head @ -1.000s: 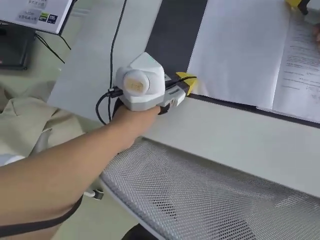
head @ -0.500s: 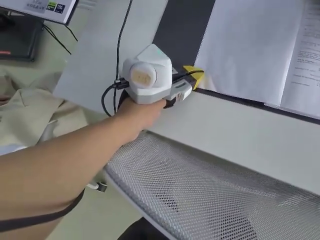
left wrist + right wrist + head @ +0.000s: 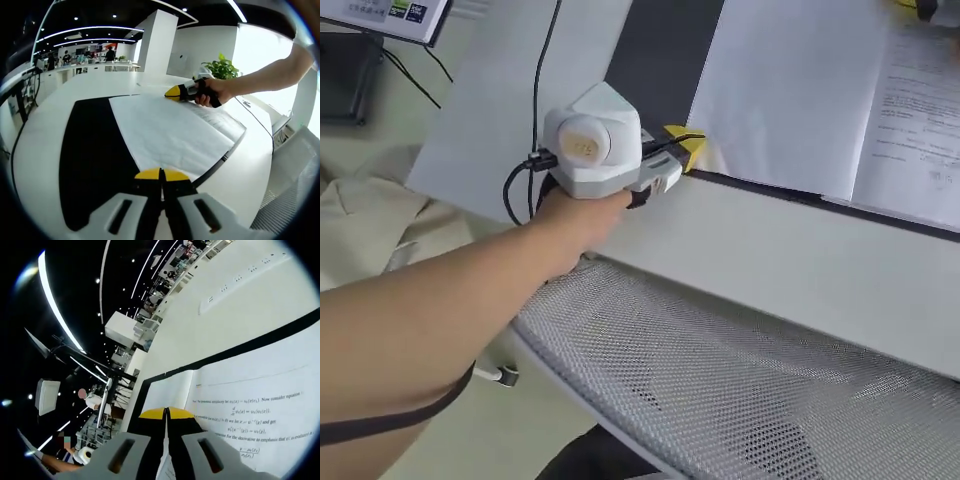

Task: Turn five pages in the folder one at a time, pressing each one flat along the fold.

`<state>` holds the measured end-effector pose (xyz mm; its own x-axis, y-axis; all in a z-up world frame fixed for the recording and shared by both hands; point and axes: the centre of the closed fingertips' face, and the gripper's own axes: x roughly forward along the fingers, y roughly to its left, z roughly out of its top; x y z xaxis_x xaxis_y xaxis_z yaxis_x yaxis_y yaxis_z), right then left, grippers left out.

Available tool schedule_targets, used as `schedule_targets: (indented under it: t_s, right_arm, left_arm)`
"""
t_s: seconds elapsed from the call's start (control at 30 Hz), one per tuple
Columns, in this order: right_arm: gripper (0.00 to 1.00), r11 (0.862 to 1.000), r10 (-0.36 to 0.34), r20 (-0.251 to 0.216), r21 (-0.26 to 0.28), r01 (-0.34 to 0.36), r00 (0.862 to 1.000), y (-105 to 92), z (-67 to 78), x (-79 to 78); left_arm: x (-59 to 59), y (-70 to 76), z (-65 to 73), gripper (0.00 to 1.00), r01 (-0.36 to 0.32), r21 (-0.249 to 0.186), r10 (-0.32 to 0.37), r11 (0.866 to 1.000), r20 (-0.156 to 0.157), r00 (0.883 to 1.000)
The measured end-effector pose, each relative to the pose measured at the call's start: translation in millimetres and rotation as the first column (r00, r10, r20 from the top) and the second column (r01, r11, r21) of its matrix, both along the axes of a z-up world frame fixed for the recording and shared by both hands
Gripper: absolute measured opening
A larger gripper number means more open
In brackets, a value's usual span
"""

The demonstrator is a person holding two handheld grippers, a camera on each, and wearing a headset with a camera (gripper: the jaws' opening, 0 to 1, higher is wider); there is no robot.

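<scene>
Fully closed, left tongs (image 3: pixel 161 173) — at page (image 3: pixel 170 130) corner

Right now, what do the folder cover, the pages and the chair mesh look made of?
Folder cover: matte black, likely plastic or coated board; flat, no glare, so I can't tell which. Pages: thin white paper, one printed with text. Chair mesh: grey open-weave fabric, probably synthetic; holes show through it.

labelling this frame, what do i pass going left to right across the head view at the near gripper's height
black cable → left gripper, jaws shut → blank white page → printed page
</scene>
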<state>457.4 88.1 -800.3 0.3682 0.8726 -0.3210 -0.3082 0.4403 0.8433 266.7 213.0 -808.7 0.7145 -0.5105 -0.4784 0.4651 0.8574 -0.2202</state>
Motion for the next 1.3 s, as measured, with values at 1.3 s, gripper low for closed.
schedule_targets:
  t_s: [1.3]
  right_arm:
    - [0.00,0.981,0.191,-0.100,0.058,-0.186,0.977,7.7,13.3,-189.4]
  left_arm:
    - [-0.7,-1.2,-1.9,0.00,-0.010,-0.011,0.010,1.000,-0.003,1.000]
